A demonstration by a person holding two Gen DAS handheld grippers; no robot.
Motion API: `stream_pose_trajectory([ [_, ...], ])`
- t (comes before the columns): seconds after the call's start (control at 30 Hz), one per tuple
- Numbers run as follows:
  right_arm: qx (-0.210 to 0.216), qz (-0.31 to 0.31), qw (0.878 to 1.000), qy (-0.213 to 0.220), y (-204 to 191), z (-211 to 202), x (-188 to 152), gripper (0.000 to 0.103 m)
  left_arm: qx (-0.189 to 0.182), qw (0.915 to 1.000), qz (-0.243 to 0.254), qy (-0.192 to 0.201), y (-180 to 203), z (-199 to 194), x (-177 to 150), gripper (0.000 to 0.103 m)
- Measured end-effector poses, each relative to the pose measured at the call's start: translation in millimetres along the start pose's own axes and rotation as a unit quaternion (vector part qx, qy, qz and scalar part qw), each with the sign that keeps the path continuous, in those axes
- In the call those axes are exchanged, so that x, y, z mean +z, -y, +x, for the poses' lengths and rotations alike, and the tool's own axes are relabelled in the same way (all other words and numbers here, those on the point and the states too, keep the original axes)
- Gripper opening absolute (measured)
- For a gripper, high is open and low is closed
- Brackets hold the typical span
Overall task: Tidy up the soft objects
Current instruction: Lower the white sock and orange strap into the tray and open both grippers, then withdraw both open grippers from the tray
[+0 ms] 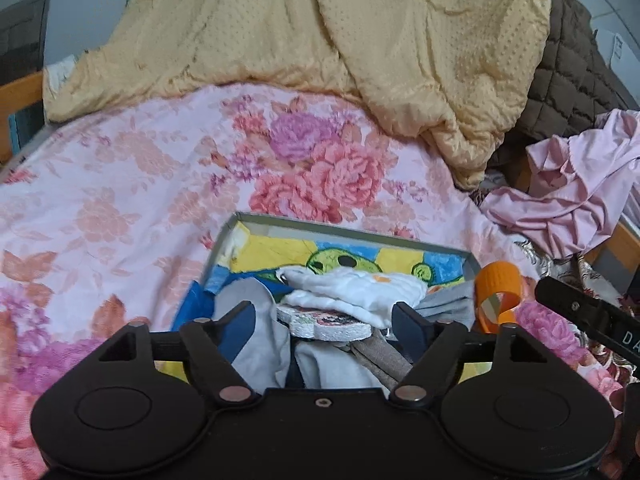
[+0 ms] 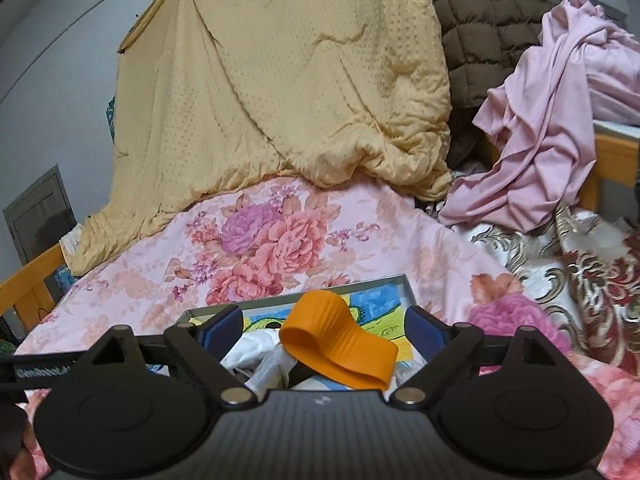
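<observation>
A grey metal tray (image 1: 352, 232) lies on the floral bed sheet and holds soft items: a cartoon-print cloth (image 1: 280, 250), a white cloth (image 1: 360, 288), a white foam piece (image 1: 332, 326) and grey fabric (image 1: 260, 344). My left gripper (image 1: 326, 320) is open, its fingers either side of the foam piece and white cloth. An orange rubbery strip (image 2: 336, 340) lies folded between my right gripper's fingers over the tray (image 2: 304, 294). My right gripper (image 2: 324, 334) is open wide and does not pinch the strip. The strip also shows in the left wrist view (image 1: 498, 292).
A yellow quilt (image 1: 320, 40) is heaped at the back of the bed. A brown quilted cover (image 2: 480, 32) and a pink garment (image 2: 552, 128) lie at the right. Wooden bed rails (image 2: 28, 284) edge both sides. A patterned red-and-cream cloth (image 2: 580, 264) lies at the right.
</observation>
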State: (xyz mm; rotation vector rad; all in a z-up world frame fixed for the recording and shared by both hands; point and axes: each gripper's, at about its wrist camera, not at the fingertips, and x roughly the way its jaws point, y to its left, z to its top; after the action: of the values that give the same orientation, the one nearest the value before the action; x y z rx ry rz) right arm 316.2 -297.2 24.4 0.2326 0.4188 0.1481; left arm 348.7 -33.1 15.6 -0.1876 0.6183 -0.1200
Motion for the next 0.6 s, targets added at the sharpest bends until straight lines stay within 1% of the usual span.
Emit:
stream_pose_trajectory([
  [0.13,-0.003,-0.009,1.0,0.005,-3.6,-23.2,-0.3,0.096,0.003,0.9999,0.001,0.016,-0.4,-26.7,0.3,0.088],
  [0.3,-0.002,-0.029,1.0,0.008,-15.6,-55.0,-4.6,0.101,0.006,0.999,0.008,0.043,-0.1,-64.5,-8.6,0.098],
  [0.43,-0.006,-0.046,0.999,0.01,-24.7,-80.1,-10.2,0.102,0.002,0.9981,0.015,0.06,-0.5,-94.9,-21.6,0.099],
  [0.6,-0.013,-0.055,0.998,0.013,-32.9,-111.9,-19.4,0.102,-0.014,0.9977,0.015,0.065,-2.3,-126.7,-37.4,0.1],
])
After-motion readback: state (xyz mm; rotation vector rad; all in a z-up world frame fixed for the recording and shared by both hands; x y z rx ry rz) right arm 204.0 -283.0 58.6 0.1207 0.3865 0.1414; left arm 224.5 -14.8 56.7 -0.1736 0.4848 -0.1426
